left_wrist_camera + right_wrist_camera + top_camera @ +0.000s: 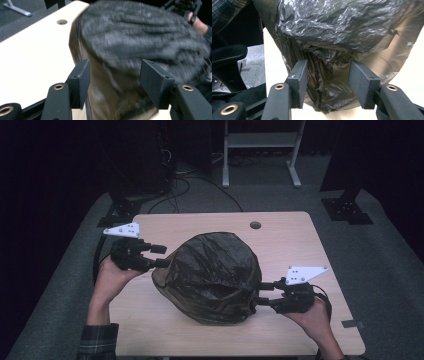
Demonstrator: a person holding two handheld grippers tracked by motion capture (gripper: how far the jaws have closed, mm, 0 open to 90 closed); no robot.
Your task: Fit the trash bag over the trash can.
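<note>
A puffed-up black plastic bag (215,275) lies in the middle of the wooden table (150,325). My left gripper (164,256) is at the bag's left side, jaws apart, with the blurred bag (140,37) just beyond and between its fingertips; the left gripper (115,82) is not pressing on it. At the bag's near right edge, my right gripper (261,293) also has its jaws apart. In the right gripper view the crinkled bag (337,22) hangs into the gap of the right gripper (328,82) without being pinched.
A round cable hole (255,225) sits near the table's far edge. A white frame leg (225,165) and dark stands (345,205) are on the floor behind. A black chair armrest (229,57) is beside the table's near edge. A tape scrap (352,323) marks the right edge.
</note>
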